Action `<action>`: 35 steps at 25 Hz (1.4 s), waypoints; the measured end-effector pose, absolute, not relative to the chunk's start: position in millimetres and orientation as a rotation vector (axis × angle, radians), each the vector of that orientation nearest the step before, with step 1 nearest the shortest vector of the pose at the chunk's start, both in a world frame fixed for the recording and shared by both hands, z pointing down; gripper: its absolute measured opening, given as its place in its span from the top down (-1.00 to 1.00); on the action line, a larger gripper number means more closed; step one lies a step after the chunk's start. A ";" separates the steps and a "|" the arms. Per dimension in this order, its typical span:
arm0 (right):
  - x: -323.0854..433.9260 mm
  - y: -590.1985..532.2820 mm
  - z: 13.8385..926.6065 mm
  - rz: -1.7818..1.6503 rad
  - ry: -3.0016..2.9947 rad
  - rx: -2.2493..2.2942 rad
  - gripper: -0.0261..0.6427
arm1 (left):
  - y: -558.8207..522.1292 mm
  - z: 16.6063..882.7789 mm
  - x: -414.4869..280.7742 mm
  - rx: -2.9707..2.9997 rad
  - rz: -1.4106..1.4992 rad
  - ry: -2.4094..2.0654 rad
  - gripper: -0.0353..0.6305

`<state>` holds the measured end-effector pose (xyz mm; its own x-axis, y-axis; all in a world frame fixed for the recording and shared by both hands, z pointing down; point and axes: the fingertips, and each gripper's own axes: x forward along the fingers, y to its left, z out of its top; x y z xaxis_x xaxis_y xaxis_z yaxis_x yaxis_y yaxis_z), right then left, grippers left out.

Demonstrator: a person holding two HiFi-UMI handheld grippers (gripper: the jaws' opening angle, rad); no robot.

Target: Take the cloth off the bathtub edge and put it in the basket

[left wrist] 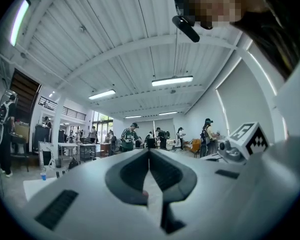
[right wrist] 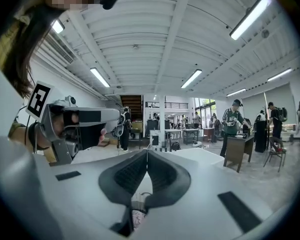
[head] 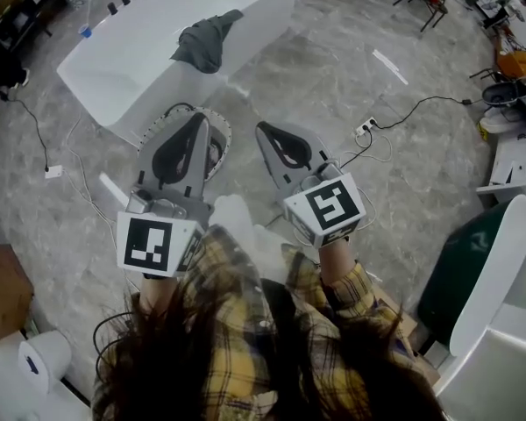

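your left gripper (head: 200, 119) and right gripper (head: 263, 130), smooth grey wedges with ribbed black pads, both have their jaws pressed together on nothing. the cloth (head: 206, 42), a dark grey crumpled heap, lies draped on the rim of the glossy white bathtub (head: 131, 68) at 12 o'clock from the left gripper, well apart, and the round basket (head: 223, 139) sits under that gripper. the floor (head: 333, 77) is grey marbled stone crossed by thin cables (head: 421, 103), under a ribbed white ceiling (right wrist: 155, 34).
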<state>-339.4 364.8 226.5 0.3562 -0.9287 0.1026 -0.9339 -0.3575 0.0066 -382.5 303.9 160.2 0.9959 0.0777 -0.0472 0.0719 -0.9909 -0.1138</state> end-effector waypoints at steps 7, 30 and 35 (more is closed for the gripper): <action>-308.0 352.5 246.8 0.204 -1.767 2.530 0.87 | 286.9 170.9 -344.4 -3.043 0.043 -0.109 0.84; -54.9 198.4 258.0 0.306 -1.705 2.504 0.87 | 122.3 168.0 -82.5 -2.999 0.080 -0.113 0.84; -41.2 174.5 262.3 0.309 -1.741 2.462 0.87 | 97.5 169.7 -72.5 -3.013 0.094 -0.059 0.84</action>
<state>-41.2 174.5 262.3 0.3213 -0.9190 0.2285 -0.9415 -0.3360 -0.0275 -72.5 97.5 169.7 0.9973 0.0426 -0.0595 0.0347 -0.9912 -0.1276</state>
